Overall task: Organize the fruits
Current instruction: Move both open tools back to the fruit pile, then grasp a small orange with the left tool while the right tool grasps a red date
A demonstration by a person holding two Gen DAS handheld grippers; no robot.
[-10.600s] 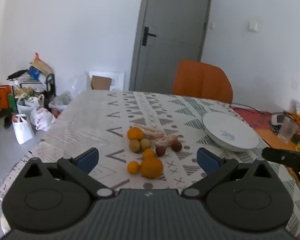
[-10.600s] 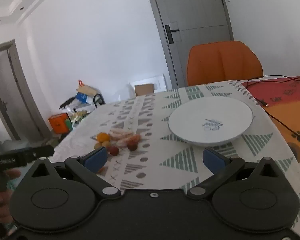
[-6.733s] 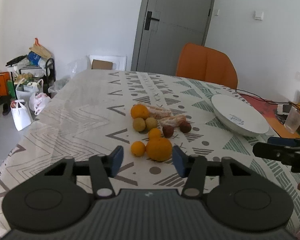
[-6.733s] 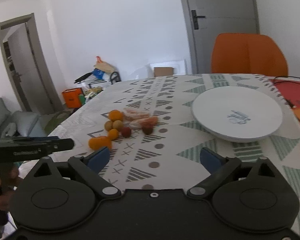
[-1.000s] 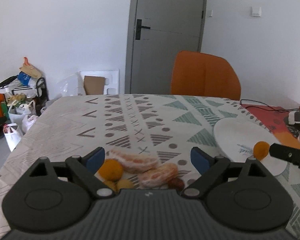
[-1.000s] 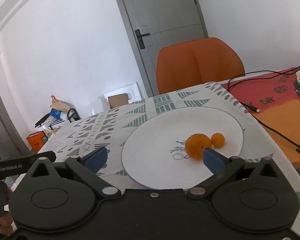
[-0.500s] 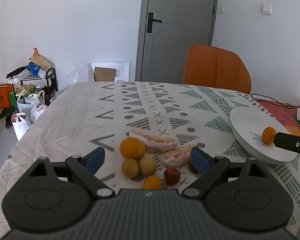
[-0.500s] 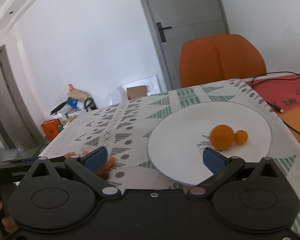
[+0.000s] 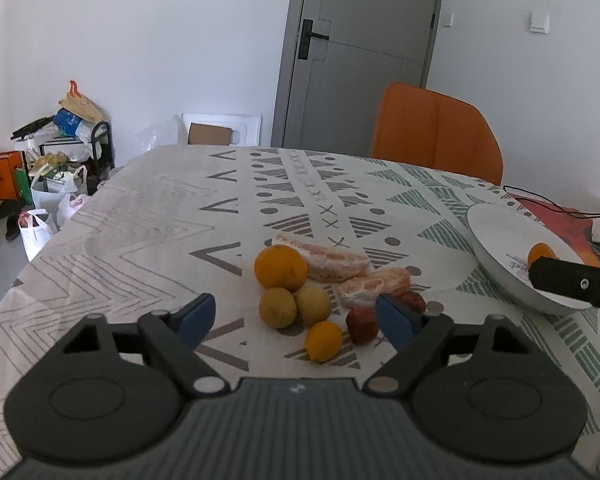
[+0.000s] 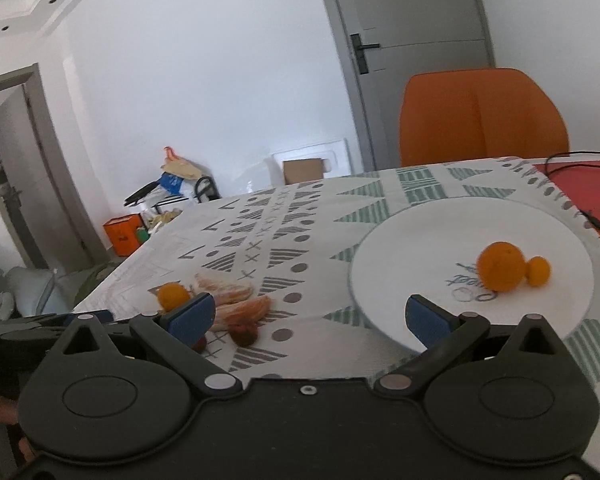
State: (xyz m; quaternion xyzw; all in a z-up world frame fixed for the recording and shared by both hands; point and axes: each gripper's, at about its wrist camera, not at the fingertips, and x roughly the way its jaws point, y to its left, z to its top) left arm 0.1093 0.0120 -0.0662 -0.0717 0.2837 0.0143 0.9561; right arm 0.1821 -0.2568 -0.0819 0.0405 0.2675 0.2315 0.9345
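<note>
My left gripper [image 9: 296,316] sits low over the patterned tablecloth [image 9: 148,240], jaws apart with nothing between the blue pads; they have just been narrowing a little. Ahead of it lies the fruit cluster: a large orange [image 9: 281,267] at the back, two dull yellow-brown round fruits [image 9: 278,307] touching each other in front of it, a small orange [image 9: 324,341] nearest me, and a dark red fruit [image 9: 362,325] just beside the right pad. Two peeled citrus pieces [image 9: 374,285] lie behind and to the right.

My right gripper [image 10: 307,322] is also spread wide and empty, near the edge of the white plate [image 10: 400,264], which holds one large and one small orange [image 10: 500,266] touching each other. The plate stands well apart from the cluster, to its right.

I judge the small orange the easiest next pick: light, firm, round, likely to roll if nudged. I would take it across its middle, pads on opposite sides. The peeled pieces look soft and moist; a hard squeeze could crush them, so I would grip their thickest part gently. The fruits sit close together, so closing on one may push its neighbours.
</note>
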